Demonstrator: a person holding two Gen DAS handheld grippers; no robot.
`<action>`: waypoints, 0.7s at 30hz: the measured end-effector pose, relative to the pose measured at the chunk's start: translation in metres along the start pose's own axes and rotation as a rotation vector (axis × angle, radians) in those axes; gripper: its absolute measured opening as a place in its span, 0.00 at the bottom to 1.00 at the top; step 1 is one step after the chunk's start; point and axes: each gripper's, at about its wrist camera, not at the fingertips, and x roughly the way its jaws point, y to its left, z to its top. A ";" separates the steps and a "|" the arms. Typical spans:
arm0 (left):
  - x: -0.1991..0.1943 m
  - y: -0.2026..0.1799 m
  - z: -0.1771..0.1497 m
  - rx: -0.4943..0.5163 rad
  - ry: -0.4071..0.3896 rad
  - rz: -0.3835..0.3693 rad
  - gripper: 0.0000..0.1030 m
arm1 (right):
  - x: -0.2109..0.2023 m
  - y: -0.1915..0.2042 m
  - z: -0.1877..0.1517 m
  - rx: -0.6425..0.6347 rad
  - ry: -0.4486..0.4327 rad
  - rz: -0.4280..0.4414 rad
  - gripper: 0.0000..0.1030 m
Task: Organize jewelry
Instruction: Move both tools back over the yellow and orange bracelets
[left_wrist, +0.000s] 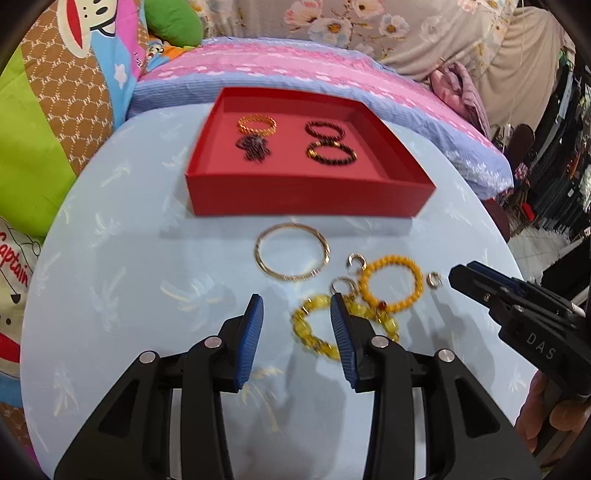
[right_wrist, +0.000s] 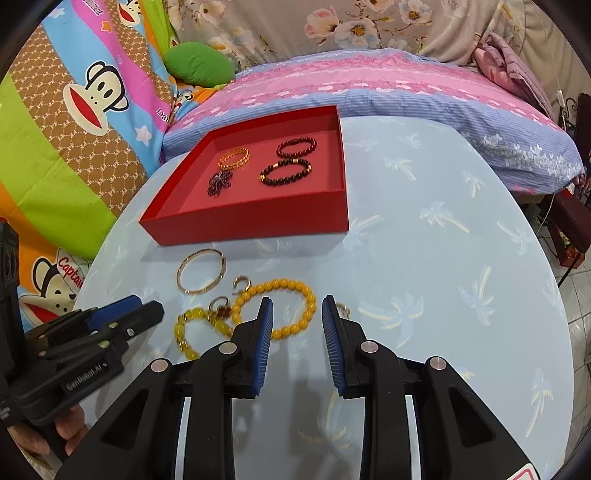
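The left tool (left_wrist: 297, 308) hangs over the counter (left_wrist: 129, 295) with its blue pads spread wide and nothing between them. Its right pad (left_wrist: 341, 332) covers part of a chunky clear-yellow bracelet (left_wrist: 314, 332) lying flat beneath it. At about 1 o'clock from the tips sits an orange-yellow bead bracelet (left_wrist: 391, 284), touching or overlapping the chunky one at a small dark red charm. A small ring (left_wrist: 341, 284) lies at the join of the two, an open hoop earring (left_wrist: 356, 260) rests just past it, and another small ring (left_wrist: 434, 278) lies at 3 o'clock of the orange-yellow beads. At 12 o'clock lies a thin gold bangle (left_wrist: 293, 251), and past it the red tray (left_wrist: 306, 195).

The right tool (right_wrist: 297, 308) likewise stands open and grips nothing, its left pad (right_wrist: 264, 339) over the near edge of the orange-yellow bead bracelet (right_wrist: 275, 308). At 10 o'clock from its tips the gold bangle (right_wrist: 201, 271) lies flat, apart from the tray (right_wrist: 243, 221). Inside the tray are a gold chain bracelet (right_wrist: 234, 157), a dark bunched piece (right_wrist: 219, 182) touching it, and two dark bead bracelets (right_wrist: 286, 171) touching one another. The left tool shows at 9 o'clock, held in a hand (right_wrist: 70, 435). A pink and lilac pillow (right_wrist: 369, 96) lies beyond the counter.
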 end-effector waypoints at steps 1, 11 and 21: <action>0.002 -0.003 -0.002 0.003 0.006 0.001 0.36 | 0.000 0.000 -0.002 0.000 0.003 0.000 0.27; 0.028 -0.011 -0.013 0.029 0.064 0.055 0.35 | 0.002 0.001 -0.012 -0.001 0.014 0.003 0.27; 0.023 0.002 -0.016 0.037 0.064 0.079 0.12 | 0.014 0.001 -0.009 -0.008 0.026 -0.008 0.27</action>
